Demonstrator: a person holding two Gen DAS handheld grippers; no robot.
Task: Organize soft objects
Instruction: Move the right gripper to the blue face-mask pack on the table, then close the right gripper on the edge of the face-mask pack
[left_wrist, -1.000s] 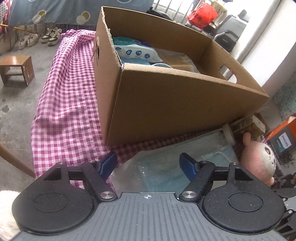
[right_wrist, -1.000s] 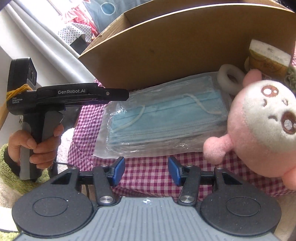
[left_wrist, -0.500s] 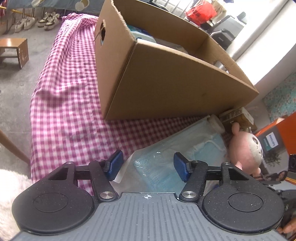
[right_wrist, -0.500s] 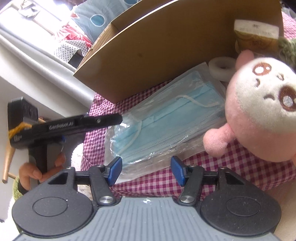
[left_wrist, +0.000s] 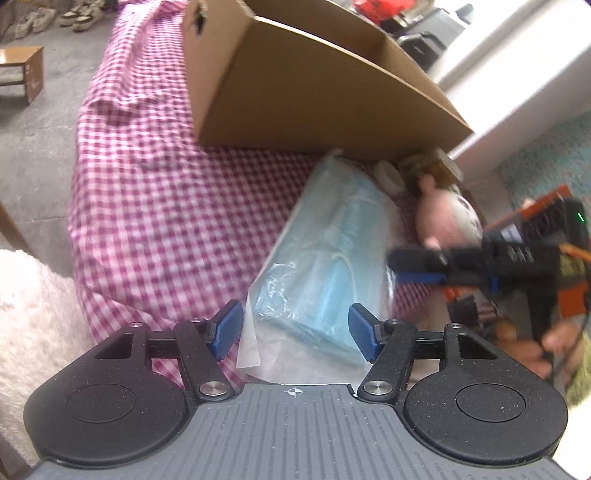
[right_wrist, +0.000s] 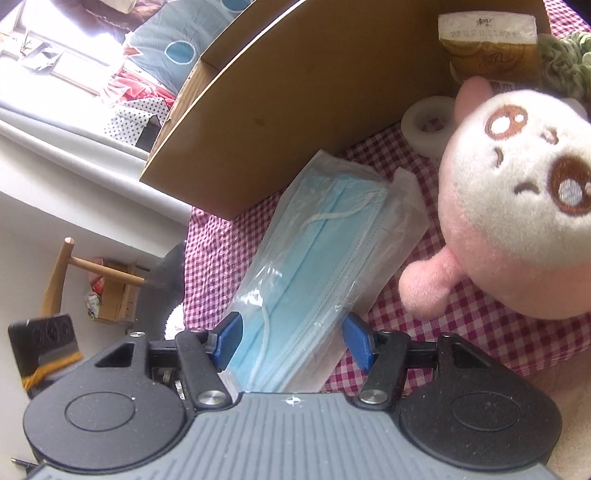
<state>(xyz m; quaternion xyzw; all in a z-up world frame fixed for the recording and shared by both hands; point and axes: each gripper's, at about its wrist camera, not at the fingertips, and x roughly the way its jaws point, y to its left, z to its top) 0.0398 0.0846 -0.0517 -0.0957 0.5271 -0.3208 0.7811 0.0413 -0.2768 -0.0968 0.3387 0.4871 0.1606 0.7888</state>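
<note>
A clear bag of blue face masks (left_wrist: 332, 258) lies on the pink checked cloth (left_wrist: 155, 206) in front of a cardboard box (left_wrist: 314, 92). It also shows in the right wrist view (right_wrist: 317, 269). My left gripper (left_wrist: 295, 328) is open, its fingers either side of the bag's near end. My right gripper (right_wrist: 291, 339) is open, its fingers astride the bag's other end; it shows in the left wrist view (left_wrist: 424, 269) beside the bag. A pink and white plush toy (right_wrist: 517, 221) sits right of the bag, also in the left wrist view (left_wrist: 447, 218).
A white tape roll (right_wrist: 428, 125) and a brown packet (right_wrist: 487, 48) lie against the box (right_wrist: 314, 103) by the plush. A green knitted thing (right_wrist: 569, 55) is at the far right. A white fluffy cushion (left_wrist: 33, 317) lies at the left. A wooden stool (left_wrist: 22, 70) stands on the floor.
Both grippers have moved in on the mask bag from opposite ends, so its ends now lie between their open fingers. The left view has dropped lower and turned right.
</note>
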